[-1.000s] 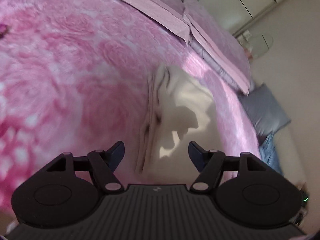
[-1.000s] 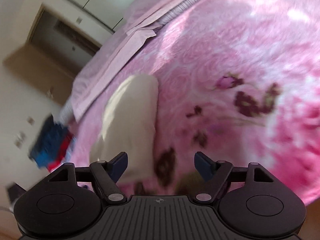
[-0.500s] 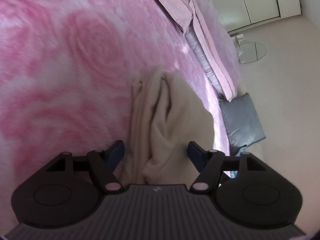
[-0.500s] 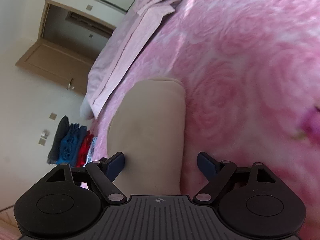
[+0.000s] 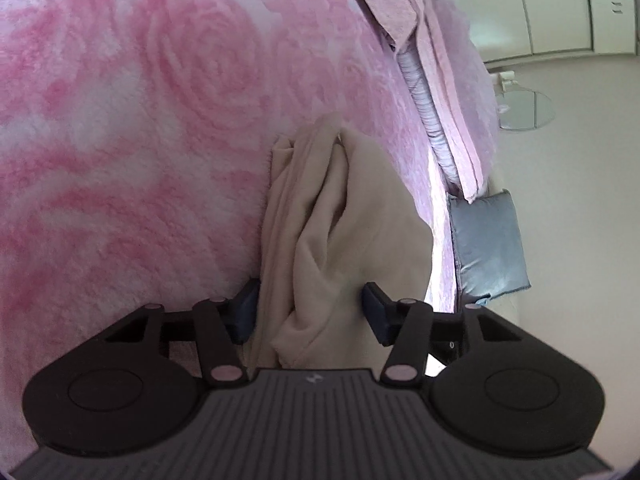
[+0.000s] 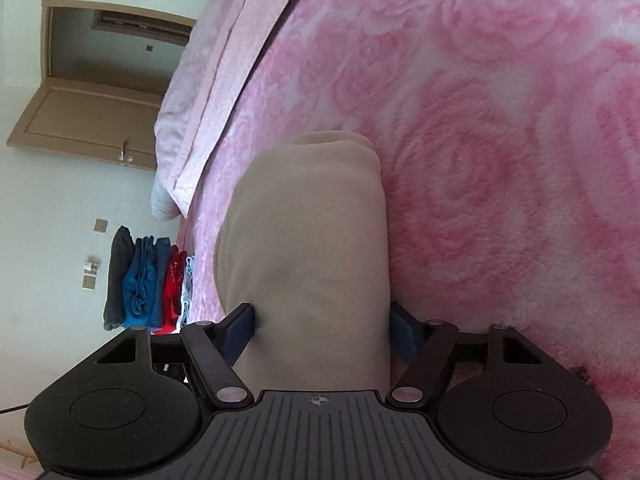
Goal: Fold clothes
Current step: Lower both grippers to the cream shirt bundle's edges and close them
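Note:
A folded beige garment lies on the pink rose blanket, near the bed's edge. In the left wrist view its loose, layered end runs between the jaws of my left gripper. The jaws are closing and the left pad is at the fabric's edge, with no firm pinch visible. In the right wrist view the garment shows its smooth rounded fold. My right gripper straddles this end and is closing, with a pad at each side of the bundle.
The blanket spreads wide to one side. A pale pink pillow lies at the head of the bed. A stack of folded clothes, a grey cushion, a round glass table and an open door are beyond the bed.
Both grippers came down onto the beige garment, which now sits between each pair of jaws. Both pairs of jaws have narrowed. The views have rolled.

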The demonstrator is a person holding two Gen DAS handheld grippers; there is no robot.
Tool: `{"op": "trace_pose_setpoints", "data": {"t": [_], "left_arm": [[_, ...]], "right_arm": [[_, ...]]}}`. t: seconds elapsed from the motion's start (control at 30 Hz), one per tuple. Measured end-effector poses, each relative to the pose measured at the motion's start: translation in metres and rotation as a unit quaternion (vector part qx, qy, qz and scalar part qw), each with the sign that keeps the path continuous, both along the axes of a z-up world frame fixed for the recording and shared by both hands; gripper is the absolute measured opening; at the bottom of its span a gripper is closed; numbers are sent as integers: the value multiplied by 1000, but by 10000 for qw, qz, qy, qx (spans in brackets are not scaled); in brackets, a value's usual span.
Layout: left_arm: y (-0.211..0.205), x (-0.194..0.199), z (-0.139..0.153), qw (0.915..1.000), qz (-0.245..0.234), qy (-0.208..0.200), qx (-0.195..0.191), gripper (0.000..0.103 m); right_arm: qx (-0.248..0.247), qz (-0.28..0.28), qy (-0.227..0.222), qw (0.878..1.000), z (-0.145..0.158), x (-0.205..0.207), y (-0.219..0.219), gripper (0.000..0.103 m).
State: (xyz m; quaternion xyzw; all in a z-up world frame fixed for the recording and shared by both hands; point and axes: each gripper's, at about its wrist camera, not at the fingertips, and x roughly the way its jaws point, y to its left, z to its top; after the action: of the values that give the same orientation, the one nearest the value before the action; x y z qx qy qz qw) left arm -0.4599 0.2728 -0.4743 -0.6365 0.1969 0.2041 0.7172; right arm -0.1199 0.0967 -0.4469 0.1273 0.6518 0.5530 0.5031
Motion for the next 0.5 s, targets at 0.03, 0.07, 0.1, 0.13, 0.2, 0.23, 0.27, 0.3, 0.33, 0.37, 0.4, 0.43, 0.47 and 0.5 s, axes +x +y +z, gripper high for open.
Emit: {"op": "trace_pose_setpoints", "data": {"t": [0.03, 0.07, 0.1, 0.13, 0.2, 0.23, 0.27, 0.3, 0.33, 0.37, 0.4, 0.43, 0.47, 0.5], "left_arm": [[-2, -4, 4, 9999, 137, 41, -73, 48], [-6, -11, 9, 9995, 272, 108, -90, 47], [-10, -18, 16, 9990, 406, 179, -104, 47], [-16, -26, 23, 9981, 534, 277, -102, 47], [-32, -45, 36, 9959, 772, 401, -247, 46], [-40, -52, 40, 9948, 854, 453, -332, 46], [-48, -60, 47, 9934, 927, 555, -394, 46], [-57, -66, 55, 9916, 988, 722, -416, 46], [-64, -70, 62, 9901, 1027, 863, -416, 46], [-71, -74, 69, 9884, 1067, 998, -416, 46], [-79, -78, 75, 9869, 1123, 1080, -427, 47], [-87, -78, 79, 9846, 1235, 1157, -445, 47], [-95, -79, 82, 9821, 1346, 1234, -462, 47], [-103, -79, 85, 9793, 1465, 1308, -485, 47]], "right_arm": [[-63, 5, 45, 10000, 1, 2, 0, 71], [-161, -7, 100, 9998, 3, 4, 0, 71], [-285, -41, 158, 9995, 5, 7, -2, 71], [-415, -70, 204, 9989, 9, 10, -3, 71], [-719, -76, 64, 9974, 21, 13, -4, 71], [-874, -77, -18, 9961, 27, 14, -5, 71], [-1043, -47, -146, 9944, 36, 14, -7, 71], [-1215, -9, -285, 9922, 46, 13, -8, 71], [-1337, 52, -443, 9900, 58, 12, -10, 71], [-1444, 118, -607, 9876, 70, 11, -12, 71], [-1465, 285, -922, 9845, 82, 8, -12, 71], [-1461, 477, -1273, 9799, 93, 4, -12, 71], [-1455, 668, -1623, 9737, 105, 1, -12, 71], [-1435, 936, -1972, 9653, 112, -2, -14, 71]]}}
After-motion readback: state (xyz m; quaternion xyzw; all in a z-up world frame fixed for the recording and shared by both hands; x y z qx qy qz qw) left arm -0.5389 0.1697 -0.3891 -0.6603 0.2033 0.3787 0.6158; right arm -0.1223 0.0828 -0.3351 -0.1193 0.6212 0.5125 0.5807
